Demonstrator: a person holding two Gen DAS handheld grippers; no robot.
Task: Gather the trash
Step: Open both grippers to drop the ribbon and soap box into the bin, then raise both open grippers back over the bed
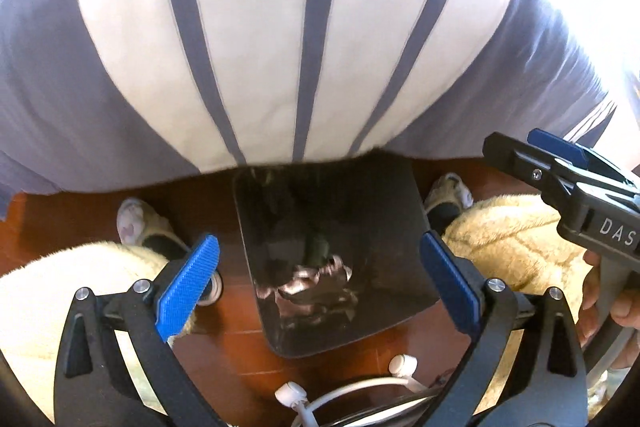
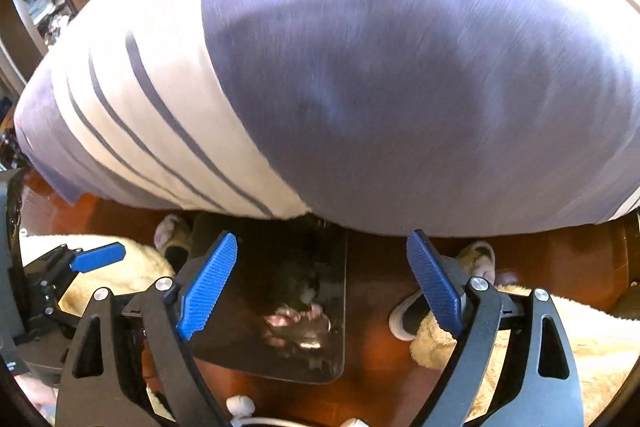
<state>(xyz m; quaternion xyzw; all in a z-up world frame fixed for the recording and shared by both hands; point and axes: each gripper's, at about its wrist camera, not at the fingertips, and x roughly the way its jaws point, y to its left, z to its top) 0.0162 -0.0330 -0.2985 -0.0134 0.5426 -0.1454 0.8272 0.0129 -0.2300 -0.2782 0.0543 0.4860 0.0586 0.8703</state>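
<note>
A: Left gripper — blue pads spread wide, nothing between them.
B: The black bin sits on the floor below, crumpled trash inside.
A: Right gripper — jaws apart too, empty, above that bin.

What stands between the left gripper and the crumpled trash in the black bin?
Nothing visible. The left gripper hangs open over the black bin, and the crumpled trash lies uncovered inside it. The striped shirt overhangs only the bin's far edge.
</note>
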